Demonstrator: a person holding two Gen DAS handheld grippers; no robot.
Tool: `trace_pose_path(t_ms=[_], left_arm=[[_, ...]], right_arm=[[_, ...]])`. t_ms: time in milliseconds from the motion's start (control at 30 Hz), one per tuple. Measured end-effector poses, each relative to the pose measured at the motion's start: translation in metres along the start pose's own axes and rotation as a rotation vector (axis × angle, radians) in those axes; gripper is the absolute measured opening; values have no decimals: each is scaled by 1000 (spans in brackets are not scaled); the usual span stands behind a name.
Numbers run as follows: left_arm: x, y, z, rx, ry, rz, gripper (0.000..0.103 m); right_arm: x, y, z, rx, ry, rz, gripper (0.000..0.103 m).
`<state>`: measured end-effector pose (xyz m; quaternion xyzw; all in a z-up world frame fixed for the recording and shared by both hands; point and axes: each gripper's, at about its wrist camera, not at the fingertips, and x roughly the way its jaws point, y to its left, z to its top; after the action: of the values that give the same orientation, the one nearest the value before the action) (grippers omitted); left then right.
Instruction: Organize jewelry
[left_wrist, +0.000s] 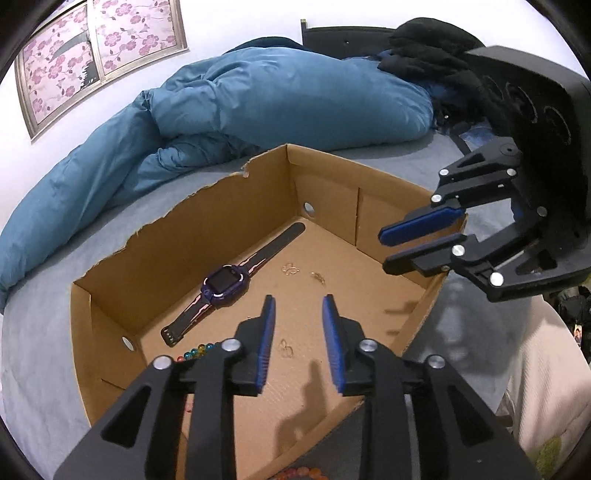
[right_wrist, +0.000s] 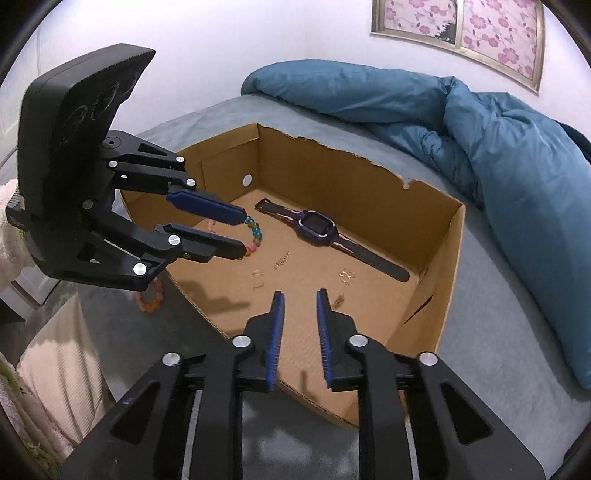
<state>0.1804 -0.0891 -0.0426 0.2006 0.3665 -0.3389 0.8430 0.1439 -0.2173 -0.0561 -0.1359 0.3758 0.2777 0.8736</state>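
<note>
An open cardboard box (left_wrist: 184, 206) (right_wrist: 332, 147) lies on the bed. On its floor are a purple smartwatch (left_wrist: 223, 286) (right_wrist: 317, 225), a colourful bead bracelet (left_wrist: 195, 351) (right_wrist: 255, 232) and small gold earrings (left_wrist: 290, 268) (right_wrist: 347, 275). My left gripper (left_wrist: 298, 301) (right_wrist: 244, 233) hovers over the box's near side, open, with nothing between its blue pads; the bead bracelet lies to its left. My right gripper (right_wrist: 300, 295) (left_wrist: 384, 251) hangs over the box's other side, also open and holding nothing. An orange bead bracelet (right_wrist: 149, 299) (left_wrist: 299, 472) rests outside the box by its wall.
A rumpled blue duvet (left_wrist: 258, 103) (right_wrist: 498, 140) is heaped behind the box on the grey sheet (left_wrist: 44, 295). Black clothing (left_wrist: 424, 48) sits at the far right. A cream cloth (right_wrist: 55, 350) hangs off the bed's edge. A framed floral picture (left_wrist: 92, 48) is on the wall.
</note>
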Motion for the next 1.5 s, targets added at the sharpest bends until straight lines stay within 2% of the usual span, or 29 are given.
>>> trace_pose_path(t_ms=[267,400,667,933,1300,1500], left_arm=[[-6,1,-3,-30,-20,4,32],[-19,-3,-7,-40,-37,16,34],[-50,-12,-16,-84,-46,48,37],[-79,-30,-30,-115,-44,85,48],[-91,-51,-47,-113,-3,158,66],[-90,-59,-56,-95,18,169,68]], right_arm=[[-25,-1,-4,31,-47,-14,29],[-38,1,-8,44,-68,-17,39],[-68,16,-23,68,-113,-12,45],[-88,36,-44,70,-104,-21,52],[-86,62,-67,80,-64,-13,58],[-81,75,-78,83,-38,10,59]])
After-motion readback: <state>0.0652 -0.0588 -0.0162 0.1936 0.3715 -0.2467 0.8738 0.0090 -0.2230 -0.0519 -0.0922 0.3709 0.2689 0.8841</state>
